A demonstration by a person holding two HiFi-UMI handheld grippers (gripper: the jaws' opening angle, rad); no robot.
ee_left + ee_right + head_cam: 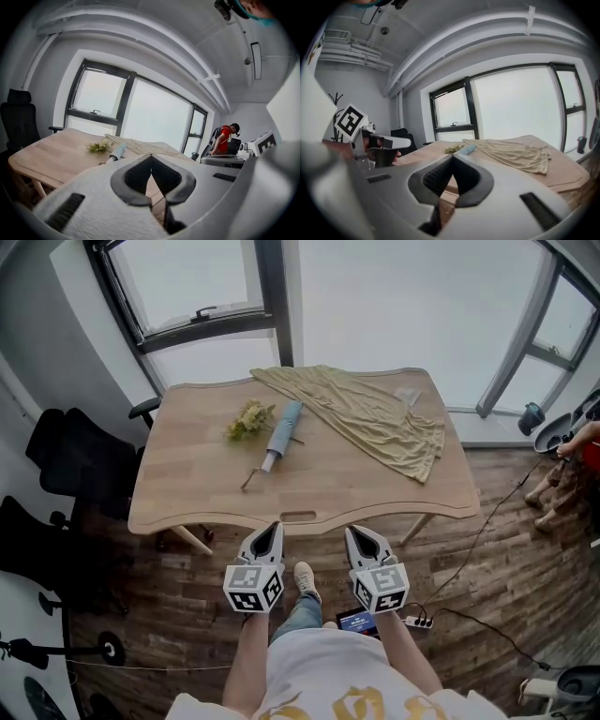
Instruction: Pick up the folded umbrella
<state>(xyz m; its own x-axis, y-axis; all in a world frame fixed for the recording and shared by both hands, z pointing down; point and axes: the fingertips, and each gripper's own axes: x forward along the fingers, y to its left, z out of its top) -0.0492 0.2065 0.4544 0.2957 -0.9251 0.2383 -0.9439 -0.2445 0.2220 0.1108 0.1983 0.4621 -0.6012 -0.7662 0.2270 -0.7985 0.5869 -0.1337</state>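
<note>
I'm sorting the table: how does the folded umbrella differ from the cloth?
The folded umbrella is light blue; the cloth is olive-yellow. The umbrella is a slim, rolled-up stick; the cloth lies spread and wrinkled, covering far more tabletop. Both rest on the wooden table.
</note>
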